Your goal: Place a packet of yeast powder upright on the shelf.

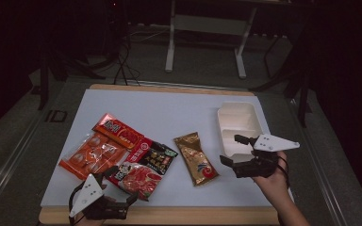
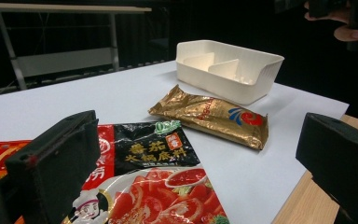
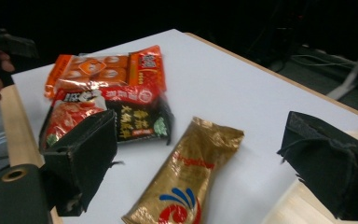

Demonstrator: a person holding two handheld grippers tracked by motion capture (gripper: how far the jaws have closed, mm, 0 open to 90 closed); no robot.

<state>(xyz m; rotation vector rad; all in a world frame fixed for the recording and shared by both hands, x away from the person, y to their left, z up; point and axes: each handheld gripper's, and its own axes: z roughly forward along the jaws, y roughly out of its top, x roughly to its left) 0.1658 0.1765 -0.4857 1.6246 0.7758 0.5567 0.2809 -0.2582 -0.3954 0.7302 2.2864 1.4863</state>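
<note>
Right gripper (image 1: 235, 153), jaws apart and holding nothing, hovers at the near right of the table (image 1: 169, 110), between the gold packet (image 1: 196, 158) and the white divided box (image 1: 238, 123); its own view looks down on that packet (image 3: 184, 179) lying flat between the jaws, with the box out of frame. Left gripper (image 1: 120, 186), jaws also apart and empty, sits at the near left edge over the red-and-black sauce packet (image 1: 143, 168). Its view shows the box's two inner partitions (image 2: 228, 70) and the packet's print (image 2: 154, 182); the high view adds the orange snack bag (image 1: 100, 149) at far left.
</note>
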